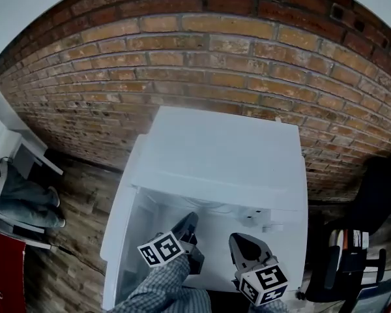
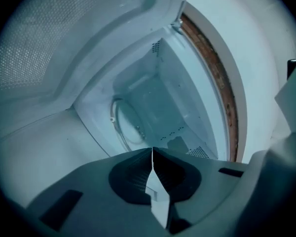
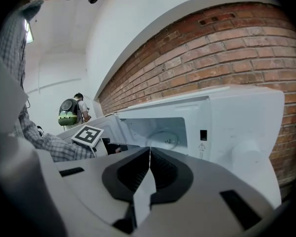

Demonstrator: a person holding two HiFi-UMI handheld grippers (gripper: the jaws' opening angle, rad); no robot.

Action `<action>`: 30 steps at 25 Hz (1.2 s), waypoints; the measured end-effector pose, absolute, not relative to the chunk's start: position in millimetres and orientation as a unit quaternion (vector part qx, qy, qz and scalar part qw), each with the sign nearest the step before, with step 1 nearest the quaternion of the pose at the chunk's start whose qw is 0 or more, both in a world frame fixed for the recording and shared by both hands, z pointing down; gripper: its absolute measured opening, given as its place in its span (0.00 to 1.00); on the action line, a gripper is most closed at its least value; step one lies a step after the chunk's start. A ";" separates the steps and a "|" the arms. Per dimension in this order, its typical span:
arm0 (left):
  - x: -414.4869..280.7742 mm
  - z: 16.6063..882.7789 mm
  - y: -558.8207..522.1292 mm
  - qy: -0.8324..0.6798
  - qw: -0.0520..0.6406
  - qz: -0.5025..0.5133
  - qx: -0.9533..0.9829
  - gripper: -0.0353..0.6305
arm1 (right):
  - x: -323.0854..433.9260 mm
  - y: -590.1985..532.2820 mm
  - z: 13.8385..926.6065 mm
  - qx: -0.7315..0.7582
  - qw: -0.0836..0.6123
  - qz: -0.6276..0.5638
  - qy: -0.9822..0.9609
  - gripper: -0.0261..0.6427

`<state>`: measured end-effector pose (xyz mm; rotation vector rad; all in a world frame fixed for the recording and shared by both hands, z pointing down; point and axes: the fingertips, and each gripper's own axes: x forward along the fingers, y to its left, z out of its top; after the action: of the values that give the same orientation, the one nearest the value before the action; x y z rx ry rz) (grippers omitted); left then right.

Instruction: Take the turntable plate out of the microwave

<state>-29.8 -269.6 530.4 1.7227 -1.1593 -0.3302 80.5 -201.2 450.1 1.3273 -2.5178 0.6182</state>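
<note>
sitting in microwave [image 2: 180, 78], turntable plate [image 2: 129, 126] ahead of closed left tongs [image 2: 152, 152]

Brick wall [image 1: 202, 64] behind, wood floor [image 1: 78, 201], blk chair [image 1: 376, 191] at right, person w/ green backpack [image 3: 71, 110]

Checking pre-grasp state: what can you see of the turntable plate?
The turntable plate is a round, clear, glass-looking disc lying flat on the cavity floor of the open microwave, with nothing on it that shows. No gripper touches it: the left gripper, shut, points into the cavity short of the plate; the right gripper, shut, is outside the opening.
</note>
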 end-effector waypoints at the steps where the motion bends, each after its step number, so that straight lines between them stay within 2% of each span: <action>1: -34.1 535.4 -273.7 -0.483 0.503 -0.140 0.703 0.07 | 79.3 -202.8 451.3 0.455 0.117 0.212 -0.857 0.07; 9: -57.8 558.6 -300.6 -0.505 0.525 -0.169 0.663 0.09 | 67.0 -210.7 462.1 0.462 0.131 0.223 -0.849 0.07; 15: -67.8 569.4 -312.4 -0.513 0.539 -0.183 0.643 0.22 | 60.3 -218.1 468.0 0.463 0.140 0.229 -0.845 0.07; 30: -68.1 573.9 -326.9 -0.499 0.560 -0.225 0.622 0.22 | 54.0 -225.9 483.3 0.453 0.160 0.244 -0.842 0.07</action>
<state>-68.1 -326.9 573.9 1.4661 -1.1774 -0.5301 54.0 -225.9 483.3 1.2952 -2.4071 0.6964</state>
